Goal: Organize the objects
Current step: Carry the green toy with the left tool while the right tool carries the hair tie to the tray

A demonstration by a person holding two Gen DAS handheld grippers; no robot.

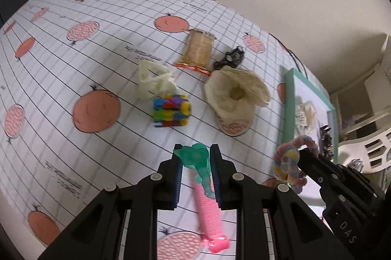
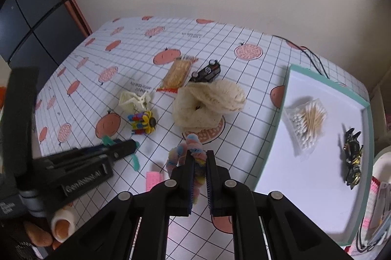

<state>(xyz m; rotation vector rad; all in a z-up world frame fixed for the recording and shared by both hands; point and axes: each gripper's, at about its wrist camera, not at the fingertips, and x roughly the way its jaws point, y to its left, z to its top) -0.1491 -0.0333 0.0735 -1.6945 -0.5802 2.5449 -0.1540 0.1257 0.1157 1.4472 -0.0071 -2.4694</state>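
Showing only rightward: cotton swabs [image 2: 306, 123]

Tablecloth [image 2: 220, 40]: white, black grid, orange fruit print. Tray [image 2: 361, 186]: teal rim, white inside. Toy [image 1: 199, 162]: green + pink. Pipe cleaner [image 2: 193, 145]: pastel multicolour. Block [image 1: 171, 111]: rainbow.

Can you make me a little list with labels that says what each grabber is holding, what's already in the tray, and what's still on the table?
left tool: shut on the green and pink toy
right tool: shut on the fuzzy pastel ring
tray: cotton swabs, black and gold toy
table: cream knit hat, toothpick pack, black toy car, colourful block toy, pale plastic toy
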